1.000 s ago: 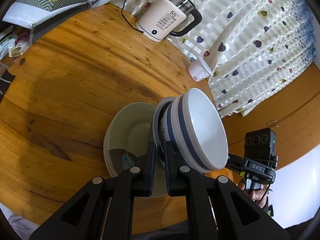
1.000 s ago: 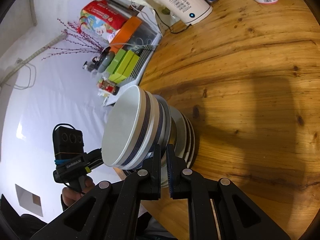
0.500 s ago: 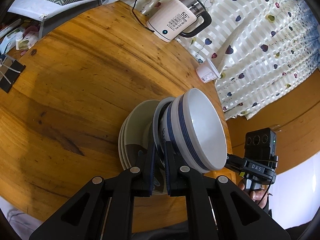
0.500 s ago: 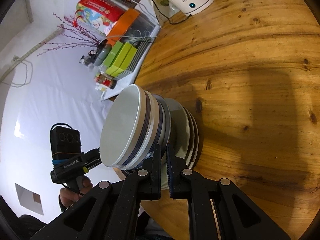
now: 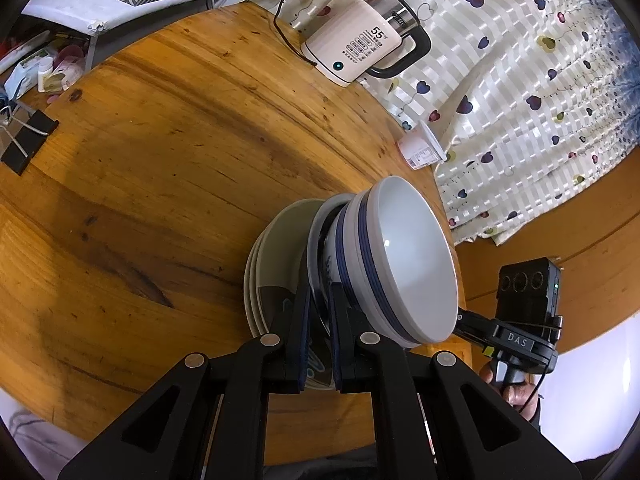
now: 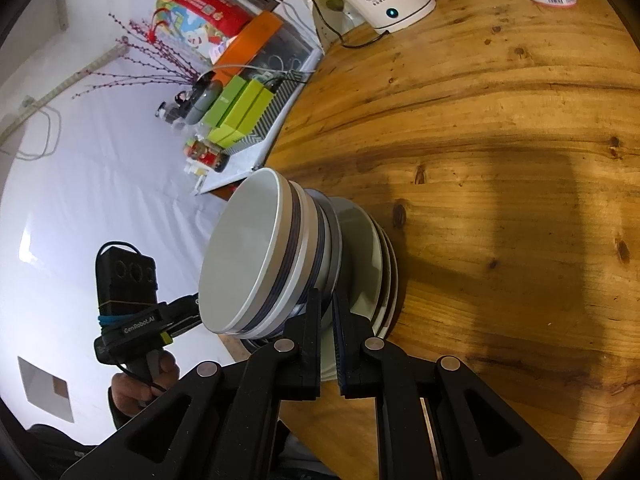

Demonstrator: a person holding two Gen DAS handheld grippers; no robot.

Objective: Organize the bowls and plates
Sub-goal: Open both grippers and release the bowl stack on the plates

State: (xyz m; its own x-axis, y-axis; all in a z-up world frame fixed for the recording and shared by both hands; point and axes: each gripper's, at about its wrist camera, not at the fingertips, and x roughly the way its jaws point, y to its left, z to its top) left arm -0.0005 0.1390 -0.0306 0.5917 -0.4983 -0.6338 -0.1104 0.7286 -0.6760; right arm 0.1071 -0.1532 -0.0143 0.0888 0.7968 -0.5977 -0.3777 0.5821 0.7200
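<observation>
A stack of white bowls with blue bands (image 5: pixel 400 264) sits on a grey plate with a dark rim (image 5: pixel 316 240), above a pile of pale plates (image 5: pixel 276 256) on the round wooden table (image 5: pixel 160 168). My left gripper (image 5: pixel 319 292) is shut on the rim of the dark-rimmed plate from one side. My right gripper (image 6: pixel 326 300) is shut on the same plate's rim (image 6: pixel 334 232) from the opposite side, under the bowl stack (image 6: pixel 256 256), with the pale plates (image 6: pixel 376 256) behind. The plate's underside is hidden.
A white electric kettle (image 5: pixel 360 52) and its cord stand at the table's far edge, with a small white cup (image 5: pixel 422 148) near a heart-print cloth (image 5: pixel 540 80). A black binder clip (image 5: pixel 28 140) lies at the left. Green boxes (image 6: pixel 240 112) sit beyond the table.
Both grippers have carried the plate and bowls sideways over the pale plate pile, which now looks more edge-on and closer under the load. Both stay shut.
</observation>
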